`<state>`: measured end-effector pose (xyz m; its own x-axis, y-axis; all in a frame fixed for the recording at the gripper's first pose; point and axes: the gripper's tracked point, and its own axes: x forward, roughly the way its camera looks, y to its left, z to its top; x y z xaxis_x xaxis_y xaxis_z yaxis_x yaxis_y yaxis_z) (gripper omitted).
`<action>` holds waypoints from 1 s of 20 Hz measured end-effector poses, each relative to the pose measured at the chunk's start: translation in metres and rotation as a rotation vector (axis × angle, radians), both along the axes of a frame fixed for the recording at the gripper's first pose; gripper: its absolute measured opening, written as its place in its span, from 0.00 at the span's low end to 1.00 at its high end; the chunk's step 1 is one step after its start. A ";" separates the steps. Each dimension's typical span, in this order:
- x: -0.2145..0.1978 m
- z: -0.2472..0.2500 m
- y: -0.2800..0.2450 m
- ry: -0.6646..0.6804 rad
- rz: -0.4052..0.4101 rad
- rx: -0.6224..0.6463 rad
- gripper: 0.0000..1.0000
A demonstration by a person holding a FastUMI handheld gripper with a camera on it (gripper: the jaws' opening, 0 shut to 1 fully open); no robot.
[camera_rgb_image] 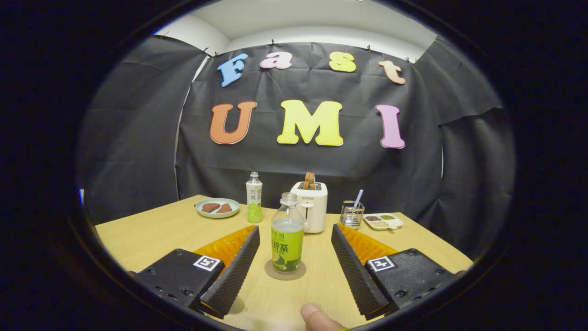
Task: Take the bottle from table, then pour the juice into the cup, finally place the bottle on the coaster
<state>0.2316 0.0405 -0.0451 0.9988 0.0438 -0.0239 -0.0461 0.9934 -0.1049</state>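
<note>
A clear bottle (287, 239) with a green label and a pale cap stands upright on a round brown coaster (272, 275) on the wooden table (151, 234). It is about half full of pale liquid. My gripper (295, 229) is open, with the bottle in the wide gap between the two fingers (236, 266). Neither finger touches the bottle; there is table visible on both sides of it.
A second, taller green-labelled bottle (254, 197) stands farther back, with a plate of food (217, 208) to its left. Behind the near bottle is a white toaster (310, 204), then a wire holder (352, 214) and a small divided tray (382, 221). A person's fingertip (317, 318) shows close below the fingers.
</note>
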 end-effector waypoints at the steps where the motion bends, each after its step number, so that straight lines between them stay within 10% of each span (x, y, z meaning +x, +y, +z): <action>1: -0.019 0.003 -0.009 -0.008 -0.021 -0.008 1.00; 13: -0.198 0.047 -0.085 -0.051 -0.080 0.095 1.00; 20: -0.234 0.051 -0.110 -0.120 -0.118 0.099 1.00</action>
